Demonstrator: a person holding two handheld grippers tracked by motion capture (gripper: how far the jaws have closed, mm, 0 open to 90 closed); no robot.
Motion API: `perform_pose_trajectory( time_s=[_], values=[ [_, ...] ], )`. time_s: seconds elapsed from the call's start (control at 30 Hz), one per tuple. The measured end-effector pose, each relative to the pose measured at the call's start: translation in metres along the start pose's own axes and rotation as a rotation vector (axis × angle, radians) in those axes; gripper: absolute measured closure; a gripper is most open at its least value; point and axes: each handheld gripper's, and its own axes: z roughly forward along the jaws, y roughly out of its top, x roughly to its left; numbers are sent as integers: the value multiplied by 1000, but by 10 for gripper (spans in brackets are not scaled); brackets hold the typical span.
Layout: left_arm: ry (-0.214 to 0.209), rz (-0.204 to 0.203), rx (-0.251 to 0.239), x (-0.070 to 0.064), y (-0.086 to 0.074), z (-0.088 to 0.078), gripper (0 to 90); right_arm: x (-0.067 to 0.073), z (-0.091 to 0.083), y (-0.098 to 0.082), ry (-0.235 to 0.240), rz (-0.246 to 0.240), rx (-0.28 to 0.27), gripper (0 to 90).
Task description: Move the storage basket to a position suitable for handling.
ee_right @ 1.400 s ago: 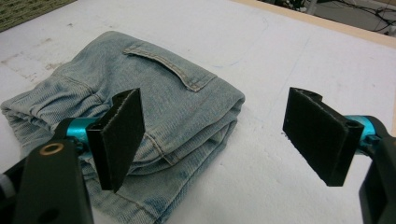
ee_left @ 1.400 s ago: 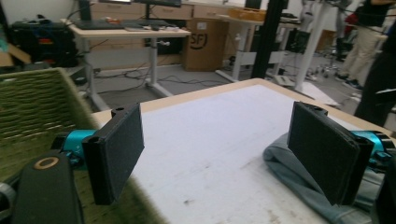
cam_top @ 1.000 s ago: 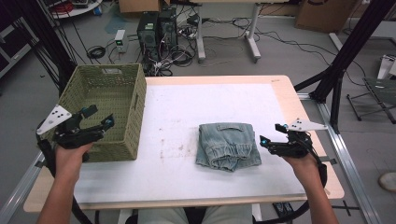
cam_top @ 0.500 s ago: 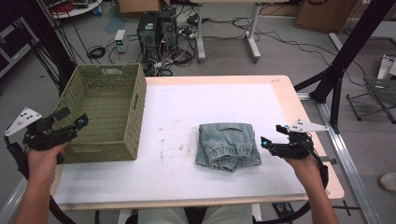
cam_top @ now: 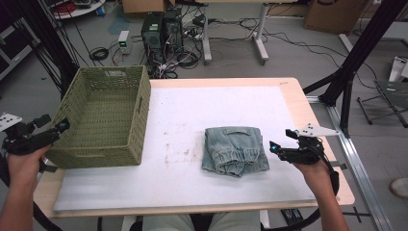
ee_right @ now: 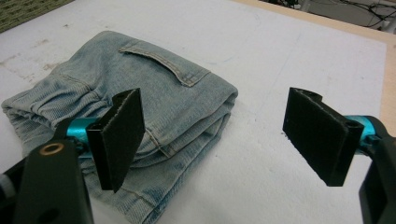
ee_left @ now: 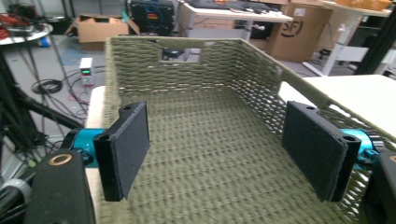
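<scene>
Folded light-blue jeans [cam_top: 235, 149] lie on the white mat, right of centre; the right gripper view shows them [ee_right: 140, 98] close ahead with a back pocket on top. My right gripper [cam_top: 275, 148] hovers just right of the jeans, open, nothing between its pads [ee_right: 219, 140]. A green woven basket [cam_top: 103, 115] stands at the table's left side. My left gripper [cam_top: 61, 126] is held at the basket's left outer wall, open; in its own view [ee_left: 215, 149] the jaws stand wide apart over the empty basket's near rim [ee_left: 196, 140].
The white mat [cam_top: 192, 120] covers most of the wooden table. Computer towers [cam_top: 161, 29], cables and desk legs crowd the floor beyond the far edge. A black frame post [cam_top: 356, 53] rises at the right, and cardboard boxes [ee_left: 98, 28] stand farther back.
My left gripper has swung out leftward from the basket's front-left corner to beyond its left wall. The right gripper and the jeans have stayed put.
</scene>
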Motion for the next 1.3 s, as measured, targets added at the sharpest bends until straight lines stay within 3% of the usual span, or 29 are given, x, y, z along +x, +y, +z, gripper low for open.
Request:
perform_pose_trajectory(
  time_s=[0.13,0.3,0.43,0.53,0.77,0.87,0.97,1.03,1.23,1.3],
  values=[
    [19,1,6,11,1,0,236,2,1,2,-1,-6,5,210],
    [10,-3,35,18,-3,4,254,2,2,4,-5,7,6,210],
    [29,-24,43,27,-5,5,267,2,0,6,-8,12,-1,210],
    [35,-27,85,33,-7,8,301,3,-2,5,-12,13,0,210],
    [116,-56,159,50,-15,14,313,1,-6,0,-25,35,2,210],
    [119,-52,184,53,-17,18,338,1,-6,0,-27,36,6,210],
    [109,-53,199,56,-18,23,365,1,-6,1,-30,38,8,210],
    [82,-68,203,58,-19,25,376,1,-6,1,-32,41,5,210],
    [13,-31,248,58,-22,33,470,6,-2,6,-30,26,24,210],
    [-14,-45,252,58,-23,34,488,7,-1,6,-30,26,25,212]
  ],
)
